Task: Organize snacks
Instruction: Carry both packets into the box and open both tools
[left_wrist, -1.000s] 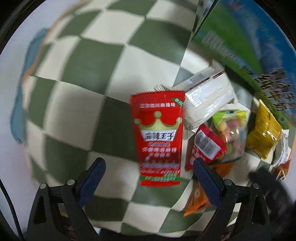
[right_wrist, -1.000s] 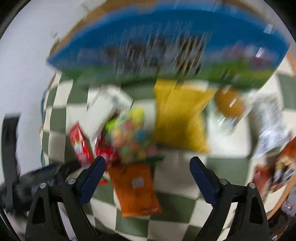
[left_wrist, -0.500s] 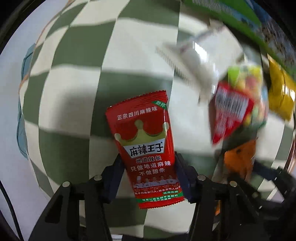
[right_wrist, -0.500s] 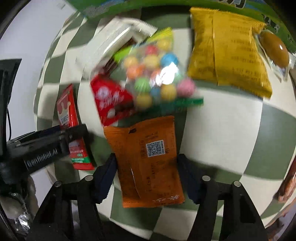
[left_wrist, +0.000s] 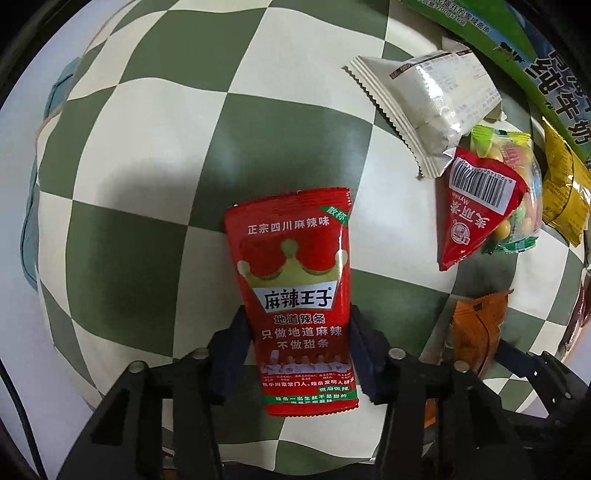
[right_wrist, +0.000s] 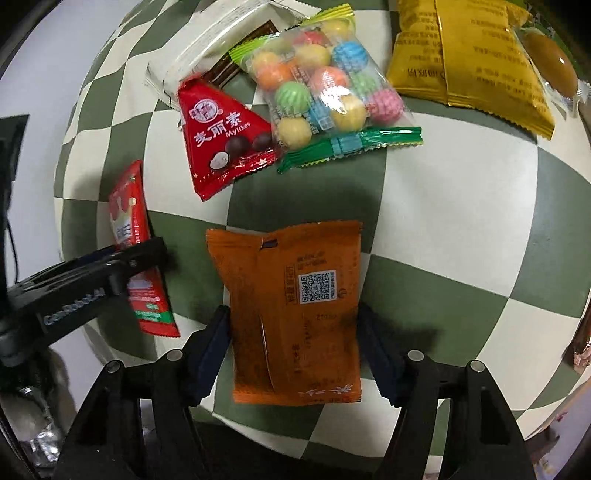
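My left gripper (left_wrist: 297, 354) is shut on the lower half of a red spicy-strip packet (left_wrist: 295, 295) with a gold crown, over the green and cream checkered cloth (left_wrist: 147, 166). My right gripper (right_wrist: 295, 349) is shut on an orange packet (right_wrist: 291, 314) with a QR code. In the right wrist view the left gripper (right_wrist: 122, 266) and the red packet (right_wrist: 136, 258) show at the left. In the left wrist view the orange packet (left_wrist: 476, 328) shows at the lower right.
Loose snacks lie beyond: a red triangular chocolate pack (right_wrist: 221, 136), a clear bag of coloured candy balls (right_wrist: 325, 85), a white wrapper (left_wrist: 424, 99), yellow packets (right_wrist: 469, 51). A blue-green carton (left_wrist: 554, 70) stands at the back right.
Both grippers went from wide open to shut, the left on the red packet and the right on the orange packet, and both moved closer over the cloth.
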